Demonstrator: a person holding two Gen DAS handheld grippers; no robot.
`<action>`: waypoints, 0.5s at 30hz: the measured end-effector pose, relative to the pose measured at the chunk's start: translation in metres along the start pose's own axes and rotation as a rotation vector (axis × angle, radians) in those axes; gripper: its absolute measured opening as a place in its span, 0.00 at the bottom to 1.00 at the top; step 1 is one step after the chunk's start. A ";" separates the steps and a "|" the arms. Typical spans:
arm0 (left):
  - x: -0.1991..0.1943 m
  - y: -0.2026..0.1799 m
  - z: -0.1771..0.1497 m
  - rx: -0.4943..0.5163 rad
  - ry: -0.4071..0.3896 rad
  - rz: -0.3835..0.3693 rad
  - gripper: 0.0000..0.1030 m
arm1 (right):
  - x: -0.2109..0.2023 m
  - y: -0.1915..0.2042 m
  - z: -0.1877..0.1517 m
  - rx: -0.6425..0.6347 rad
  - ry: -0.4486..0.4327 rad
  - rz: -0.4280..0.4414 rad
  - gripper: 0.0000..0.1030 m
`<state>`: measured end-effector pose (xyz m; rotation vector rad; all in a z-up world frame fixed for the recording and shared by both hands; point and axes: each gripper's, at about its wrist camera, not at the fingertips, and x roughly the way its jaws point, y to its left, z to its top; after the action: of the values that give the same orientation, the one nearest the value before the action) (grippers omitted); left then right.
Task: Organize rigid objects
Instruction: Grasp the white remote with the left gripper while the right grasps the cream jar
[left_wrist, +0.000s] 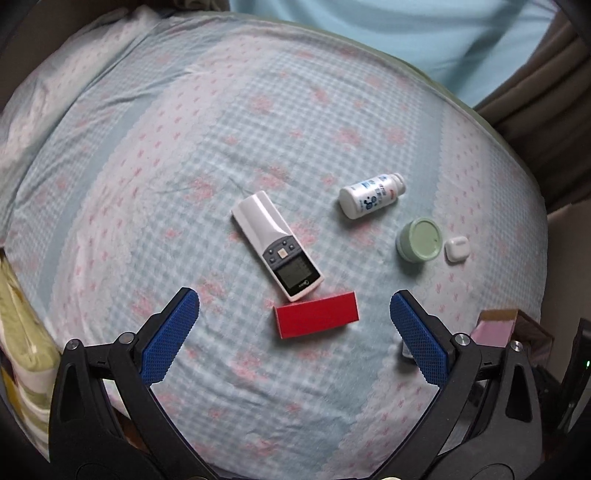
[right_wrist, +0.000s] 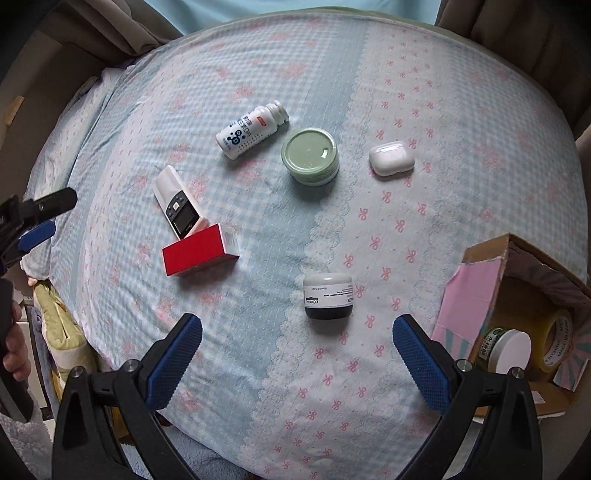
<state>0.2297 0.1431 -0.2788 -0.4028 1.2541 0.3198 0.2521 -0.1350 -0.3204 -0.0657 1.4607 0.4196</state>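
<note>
Both claws hover above a bed (right_wrist: 461, 110) covered in a light blue checked sheet with pink bows, and each is released, gripping nothing. The left claw (left_wrist: 294, 325) has its blue-padded fingers (left_wrist: 171, 332) spread wide over a flat red rectangular box (left_wrist: 316, 319), which lies near the bed's near edge, touching or just overlapping the lower end of a white remote control with a dark display (left_wrist: 277, 245). The right claw (right_wrist: 297, 356) hangs open just short of a small black jar with a white lid and label (right_wrist: 328, 301), lying on its side and well apart from the rest. Toward the middle of the bed a white plastic bottle with blue print (right_wrist: 252, 130) lies tipped over, a round pale green lidded tin (right_wrist: 310, 156) sits just beside it, and a white earbud case (right_wrist: 391, 158) rests near the tin. At the bed's right edge stands an open cardboard box (right_wrist: 517, 254) holding a roll of brown packing tape (right_wrist: 557, 341) and a white-lidded jar (right_wrist: 508, 350). Brown curtains (left_wrist: 543, 110) hang beyond the far edge.
</note>
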 end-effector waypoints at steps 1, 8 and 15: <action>0.010 0.002 0.005 -0.027 0.013 0.010 1.00 | 0.007 0.000 0.003 -0.004 0.010 -0.003 1.00; 0.092 0.021 0.035 -0.260 0.110 0.046 1.00 | 0.056 -0.003 0.022 -0.055 0.078 -0.047 1.00; 0.171 0.026 0.046 -0.364 0.200 0.116 0.98 | 0.103 -0.010 0.024 -0.052 0.152 -0.072 0.91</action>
<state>0.3057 0.1894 -0.4345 -0.6878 1.4207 0.6233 0.2832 -0.1126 -0.4198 -0.1946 1.5915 0.4012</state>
